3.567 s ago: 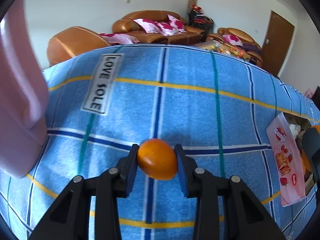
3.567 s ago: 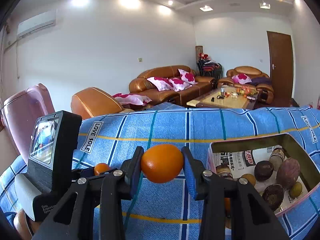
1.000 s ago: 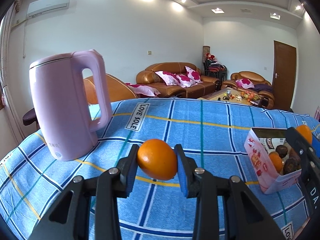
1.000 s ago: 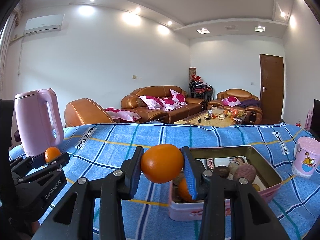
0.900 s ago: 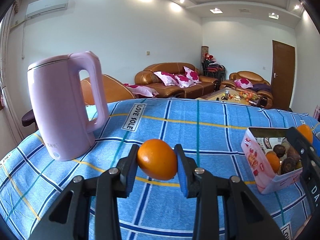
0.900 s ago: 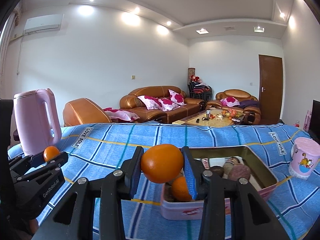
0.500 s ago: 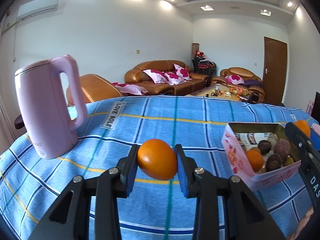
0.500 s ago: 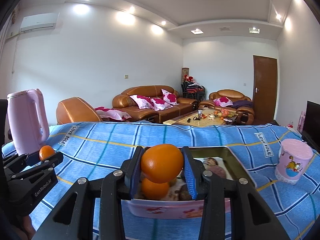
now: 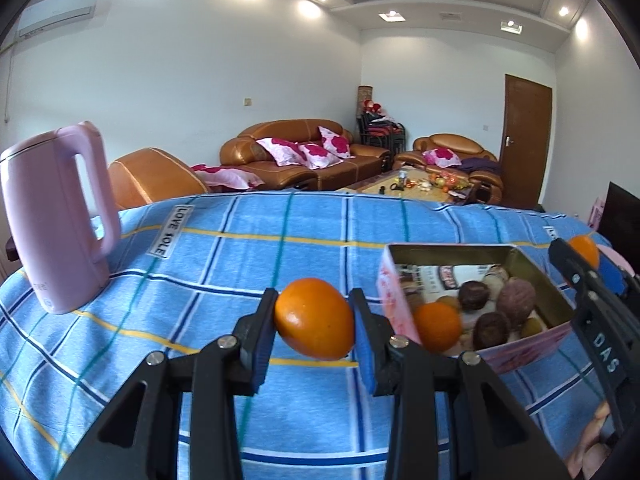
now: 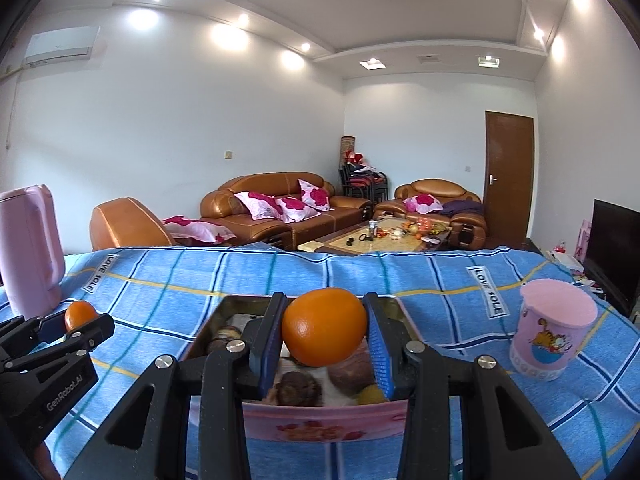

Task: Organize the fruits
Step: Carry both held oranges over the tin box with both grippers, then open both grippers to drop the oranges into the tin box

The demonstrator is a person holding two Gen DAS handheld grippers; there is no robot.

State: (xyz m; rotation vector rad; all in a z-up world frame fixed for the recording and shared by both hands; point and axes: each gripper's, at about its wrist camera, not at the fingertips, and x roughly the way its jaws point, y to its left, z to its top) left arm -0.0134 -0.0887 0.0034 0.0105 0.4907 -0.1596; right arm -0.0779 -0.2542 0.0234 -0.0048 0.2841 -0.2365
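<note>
Both tongs, left (image 9: 314,320) and right (image 10: 325,334), have neared the box (image 9: 394,300), each seemingly clamping an orange (image 9: 314,319).

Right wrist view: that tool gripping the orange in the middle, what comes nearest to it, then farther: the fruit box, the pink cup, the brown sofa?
From the right gripper, whose jaws clamp an orange:
1. Fruit box, directly under and just ahead.
2. Pink cup, off to the right on the blue cloth.
3. Brown sofa, far back by the wall, beyond the table.
</note>
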